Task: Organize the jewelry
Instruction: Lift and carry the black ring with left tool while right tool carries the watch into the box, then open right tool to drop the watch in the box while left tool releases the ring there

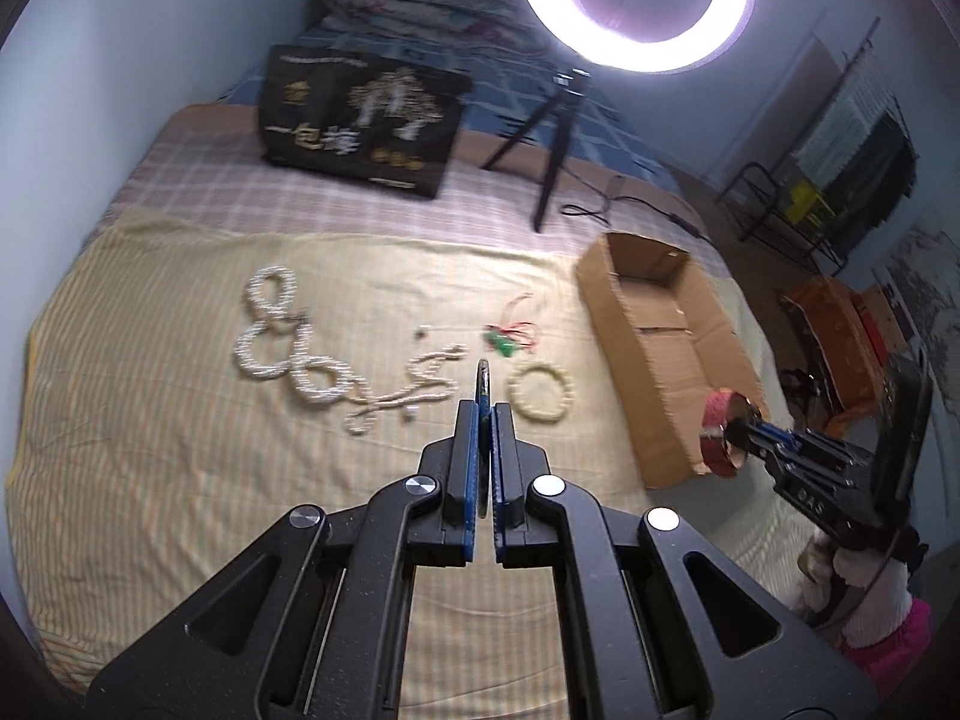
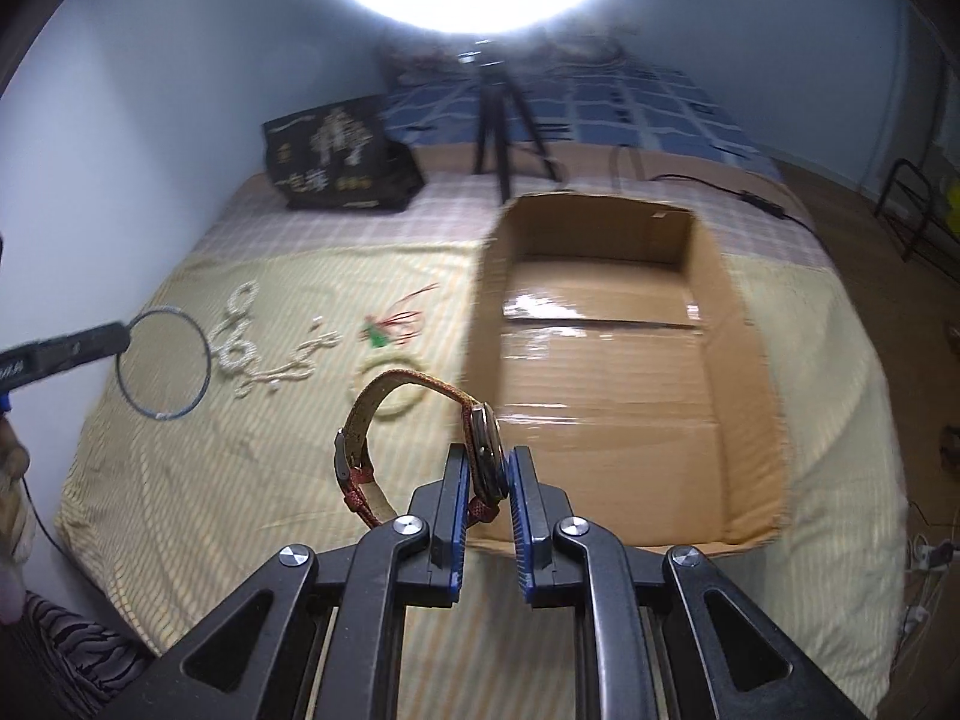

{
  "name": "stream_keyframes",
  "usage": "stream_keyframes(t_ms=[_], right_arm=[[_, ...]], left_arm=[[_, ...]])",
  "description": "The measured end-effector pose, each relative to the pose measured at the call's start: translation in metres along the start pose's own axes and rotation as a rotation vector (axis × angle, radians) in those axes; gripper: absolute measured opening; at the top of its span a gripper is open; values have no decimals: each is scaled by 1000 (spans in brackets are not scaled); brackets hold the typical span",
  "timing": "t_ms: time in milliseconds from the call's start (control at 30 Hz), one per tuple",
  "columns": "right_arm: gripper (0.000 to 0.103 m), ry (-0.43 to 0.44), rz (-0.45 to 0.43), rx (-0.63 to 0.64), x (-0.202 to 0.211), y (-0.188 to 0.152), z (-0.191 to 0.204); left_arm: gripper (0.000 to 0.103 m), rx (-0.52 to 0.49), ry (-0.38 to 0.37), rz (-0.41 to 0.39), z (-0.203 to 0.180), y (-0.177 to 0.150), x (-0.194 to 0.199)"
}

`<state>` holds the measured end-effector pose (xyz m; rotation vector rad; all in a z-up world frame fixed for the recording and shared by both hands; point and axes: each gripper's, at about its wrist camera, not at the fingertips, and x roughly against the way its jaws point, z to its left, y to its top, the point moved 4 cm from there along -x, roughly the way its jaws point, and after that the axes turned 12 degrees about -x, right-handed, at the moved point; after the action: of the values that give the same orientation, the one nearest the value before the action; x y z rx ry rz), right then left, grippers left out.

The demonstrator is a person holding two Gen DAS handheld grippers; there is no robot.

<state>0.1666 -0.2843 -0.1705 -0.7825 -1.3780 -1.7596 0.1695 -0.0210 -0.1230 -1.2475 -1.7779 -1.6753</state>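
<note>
Your right gripper (image 2: pixel 487 468) is clamping the watch (image 2: pixel 483 450) beside the cardboard box (image 2: pixel 744 372); your left gripper (image 1: pixel 485 414) is pinching a thin bangle (image 2: pixel 165 363), whose full ring only the right view shows.

Left hand-held gripper (image 1: pixel 485 414): black arms, blue pads, silver screws.
Right hand-held gripper (image 2: pixel 487 468): the same.
Sleeve (image 1: pixel 894 636): pink.

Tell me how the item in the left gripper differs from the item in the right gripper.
The left gripper holds a thin blue hoop bangle, a bare rigid ring; the right gripper holds a wristwatch with a reddish-brown woven strap and a dark case. The bangle is pinched at its rim, the wristwatch across its case. Both are lifted off the bed.
</note>
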Motion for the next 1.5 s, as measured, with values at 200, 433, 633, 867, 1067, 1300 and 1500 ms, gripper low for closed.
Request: stream_keyframes(t_ms=[200,433,633,867,1067,1300,1500], right_arm=[[11,-41,-28,-60,7,16,-38],[11,-82,-47,-95,7,32,-66],[11,-113,-58,-119,-1,49,-82],[11,-129,-54,-138,-12,60,-93],[11,-120,-45,-164,-19,65,-100],[15,-107,-39,-167,-25,65,-97],[41,-103,-63,-168,-19,67,-95]], left_arm=[[1,-38,-50,-13,-40,9,-6],[1,-74,-110,-25,-86,20,-17],[1,-105,-155,-36,-123,32,-30],[1,-117,-193,-17,-153,38,-51],[1,-135,-211,8,-173,36,-68],[1,-155,-195,27,-182,36,-82],[27,-154,-158,34,-174,36,-84]])
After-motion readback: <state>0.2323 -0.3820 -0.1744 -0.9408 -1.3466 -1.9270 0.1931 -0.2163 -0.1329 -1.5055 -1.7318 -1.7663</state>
